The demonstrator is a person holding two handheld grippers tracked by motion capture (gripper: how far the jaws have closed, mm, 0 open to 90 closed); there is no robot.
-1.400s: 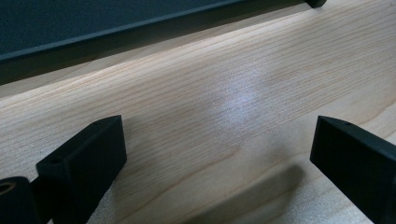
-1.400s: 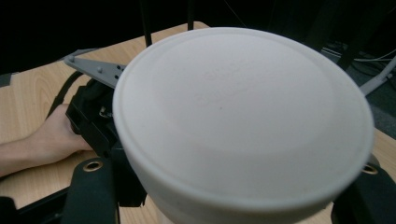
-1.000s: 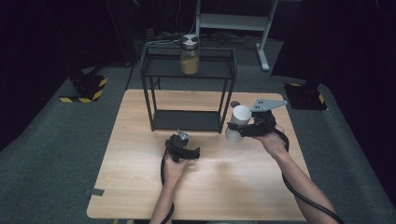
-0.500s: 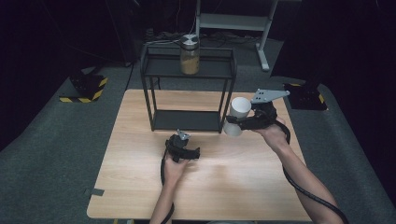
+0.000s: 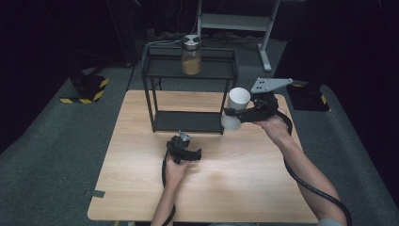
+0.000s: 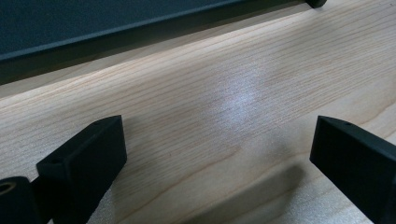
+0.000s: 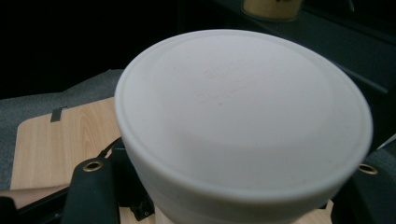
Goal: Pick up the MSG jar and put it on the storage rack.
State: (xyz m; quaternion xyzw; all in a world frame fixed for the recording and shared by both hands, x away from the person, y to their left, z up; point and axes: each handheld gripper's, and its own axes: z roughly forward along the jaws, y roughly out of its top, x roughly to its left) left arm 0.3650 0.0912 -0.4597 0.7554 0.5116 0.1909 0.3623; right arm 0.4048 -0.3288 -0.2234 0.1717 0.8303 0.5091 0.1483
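Observation:
My right gripper (image 5: 234,113) is shut on a white lidded container (image 5: 235,108) and holds it in the air beside the right front post of the black two-tier shelf (image 5: 160,65). The container's flat white lid (image 7: 243,109) takes up most of the right gripper view. A glass jar of tan powder with a metal lid (image 5: 191,54) stands on the shelf's top tier. My left gripper (image 5: 183,147) rests low on the wooden table (image 5: 244,188), just in front of the shelf. Its jaws stand wide apart over bare wood (image 6: 219,107), with nothing between them.
The shelf's lower tier (image 5: 188,121) is bare and lies close behind my left gripper. A metal stand (image 5: 235,21) is beyond the table. Yellow-black striped blocks (image 5: 84,89) sit on the grey floor at the left, a dark one (image 5: 308,99) at the right.
My right gripper has lifted the white container and carried it up and slightly back toward the shelf's right side. The left gripper has stayed in place.

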